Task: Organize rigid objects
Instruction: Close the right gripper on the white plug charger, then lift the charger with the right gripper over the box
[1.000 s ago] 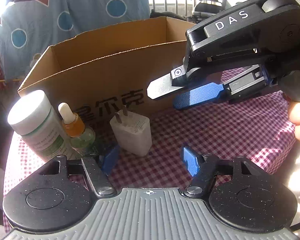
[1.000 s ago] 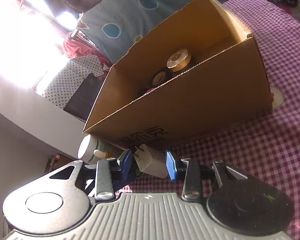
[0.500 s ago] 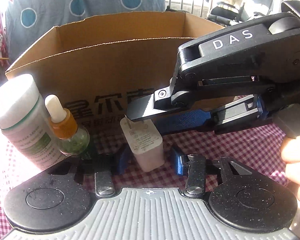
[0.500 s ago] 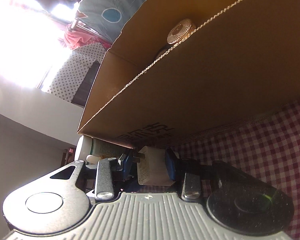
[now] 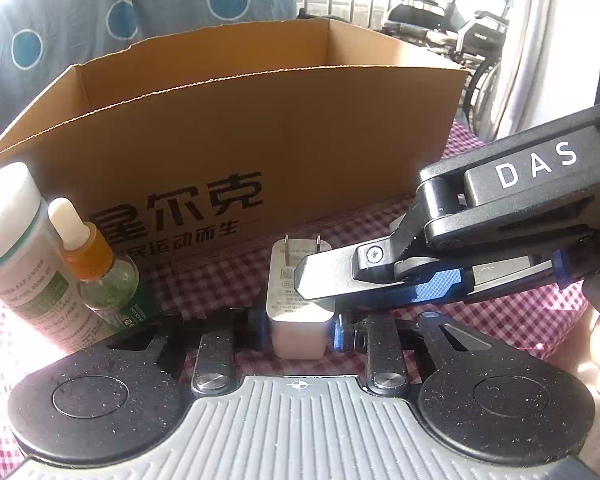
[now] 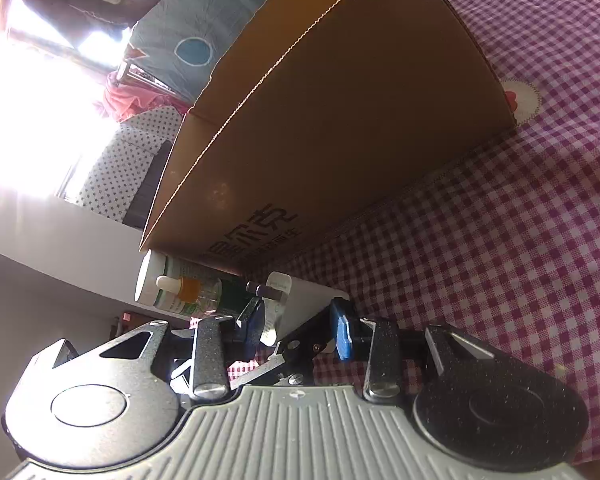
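Box wall (image 5: 260,128) close behind charger (image 5: 296,300); bottles (image 5: 100,264) crowding left; open cloth (image 6: 520,240) to right.

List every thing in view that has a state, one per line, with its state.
White two-prong charger plug: upright, prongs up, between both tools' pads.
Left tool: shut on the charger.
Right tool: around the charger; contact unclear.
Brown cardboard box: open-topped.
Orange-collared dropper bottle: upright, capped.
White-lidded jar: upright, closed.

The cardboard box (image 5: 260,128) wall blocks whatever's inside it in both views, can't see a thing in there. The right gripper (image 5: 320,280) covers the white charger (image 5: 296,320) on its right side, and the print on it is too small to read. The white jar (image 5: 16,240) is cut off by the left edge.
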The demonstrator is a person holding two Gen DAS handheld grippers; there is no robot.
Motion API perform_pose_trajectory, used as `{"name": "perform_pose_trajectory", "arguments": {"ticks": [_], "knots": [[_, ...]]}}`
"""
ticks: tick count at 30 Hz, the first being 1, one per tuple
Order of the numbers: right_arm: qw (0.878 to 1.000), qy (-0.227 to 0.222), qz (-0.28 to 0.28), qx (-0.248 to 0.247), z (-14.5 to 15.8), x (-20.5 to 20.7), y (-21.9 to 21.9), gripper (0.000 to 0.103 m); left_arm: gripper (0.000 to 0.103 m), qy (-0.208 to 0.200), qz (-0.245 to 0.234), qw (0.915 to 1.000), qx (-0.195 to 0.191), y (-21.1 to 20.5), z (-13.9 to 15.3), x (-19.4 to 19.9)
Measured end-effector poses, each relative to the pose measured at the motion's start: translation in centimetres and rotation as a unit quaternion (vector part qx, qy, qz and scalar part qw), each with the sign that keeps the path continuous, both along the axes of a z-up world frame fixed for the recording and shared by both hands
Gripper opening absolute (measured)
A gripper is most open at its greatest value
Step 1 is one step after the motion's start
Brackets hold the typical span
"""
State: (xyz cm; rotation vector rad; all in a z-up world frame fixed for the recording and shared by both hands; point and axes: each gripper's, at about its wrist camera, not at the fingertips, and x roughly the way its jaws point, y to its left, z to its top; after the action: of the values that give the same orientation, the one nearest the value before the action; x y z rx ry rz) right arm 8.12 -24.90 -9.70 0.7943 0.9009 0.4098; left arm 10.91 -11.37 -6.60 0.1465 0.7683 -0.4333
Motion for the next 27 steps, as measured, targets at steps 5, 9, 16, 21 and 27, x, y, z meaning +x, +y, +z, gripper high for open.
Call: {"name": "perform_pose_trajectory", "arguments": {"ticks": [5, 9, 16, 21, 27], "knots": [[1.000, -0.006, -0.005, -0.004, 0.3, -0.3, 0.7, 0.040, 0.026, -0.004, 0.000, 1.0000, 0.006, 0.7, 0.3, -1.6], [1.000, -0.020, -0.007, -0.006, 1.6, -1.2, 1.0, 0.040, 0.026, -0.017, -0.002, 0.9998, 0.008, 0.8, 1.4, -2.6], [0.996, -0.090, -0.004, -0.013, 6.9, -2.8, 1.5, 0.040, 0.026, -0.086, 0.004, 0.9962, 0.008, 0.9, 6.5, -4.6], [0.989, -0.146, 0.003, -0.028, 11.5, -1.8, 1.8, 0.041, 0.026, -0.128, 0.013, 0.9917, -0.001, 0.9, 10.4, -4.0], [0.987, -0.150, 0.017, -0.049, 14.8, 3.0, 1.2, 0.041, 0.026, -0.119, 0.021, 0.9926, -0.011, 0.0, 12.4, 0.0]]}}
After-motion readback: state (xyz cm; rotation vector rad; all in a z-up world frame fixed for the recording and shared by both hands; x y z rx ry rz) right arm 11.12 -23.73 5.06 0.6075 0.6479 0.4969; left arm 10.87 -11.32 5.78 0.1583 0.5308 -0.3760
